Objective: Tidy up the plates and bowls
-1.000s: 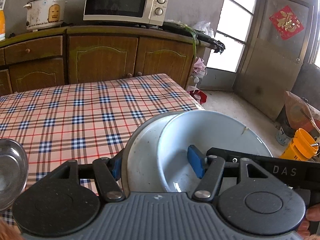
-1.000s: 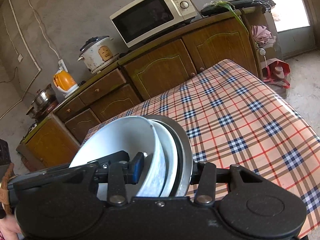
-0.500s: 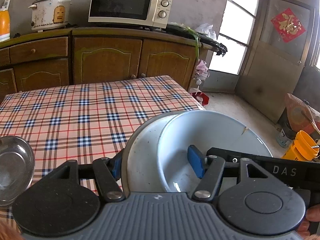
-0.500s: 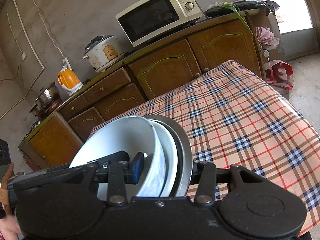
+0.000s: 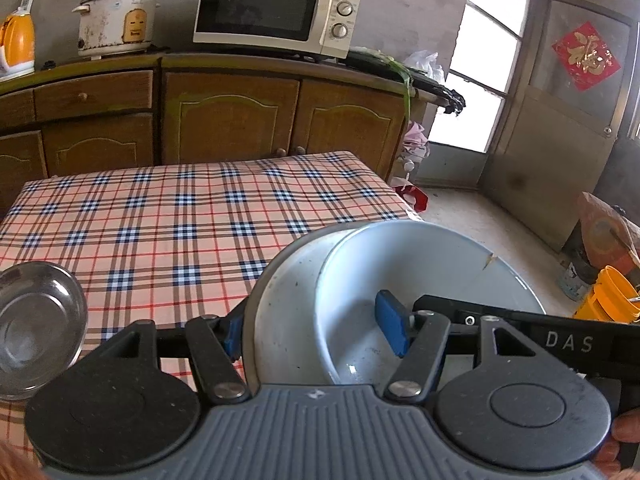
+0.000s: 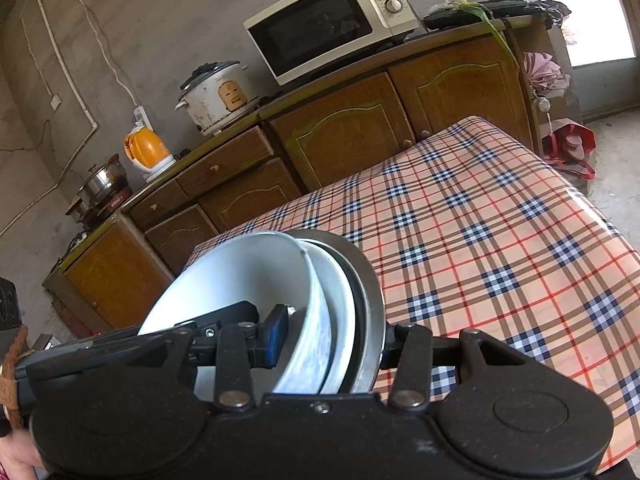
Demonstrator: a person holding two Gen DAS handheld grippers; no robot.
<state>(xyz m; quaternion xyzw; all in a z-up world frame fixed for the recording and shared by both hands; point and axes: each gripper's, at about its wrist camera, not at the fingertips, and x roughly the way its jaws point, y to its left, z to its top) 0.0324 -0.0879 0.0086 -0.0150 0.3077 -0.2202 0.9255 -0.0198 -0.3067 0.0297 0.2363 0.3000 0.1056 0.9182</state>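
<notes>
I hold one stack of dishes between both grippers, tipped on edge above the near right part of the plaid table point(image 5: 160, 220). A steel plate point(image 5: 252, 320) is outermost, then a white plate point(image 5: 288, 320), then a white bowl point(image 5: 420, 272) with a chipped rim. My left gripper point(image 5: 312, 332) is shut on the stack's left wall, one blue pad outside and one inside the bowl. My right gripper point(image 6: 332, 342) is shut on the opposite wall of the stack point(image 6: 340, 300). A small steel bowl point(image 5: 36, 328) lies on the table at the left.
Wooden cabinets point(image 5: 224, 120) stand behind the table with a microwave point(image 5: 272, 8), a rice cooker point(image 5: 116, 20) and an orange kettle point(image 6: 146, 146). On the floor to the right are a red bag point(image 6: 568, 144) and a yellow bucket point(image 5: 608, 300).
Both grippers keep the same hold on the stack. The views have only shifted slightly.
</notes>
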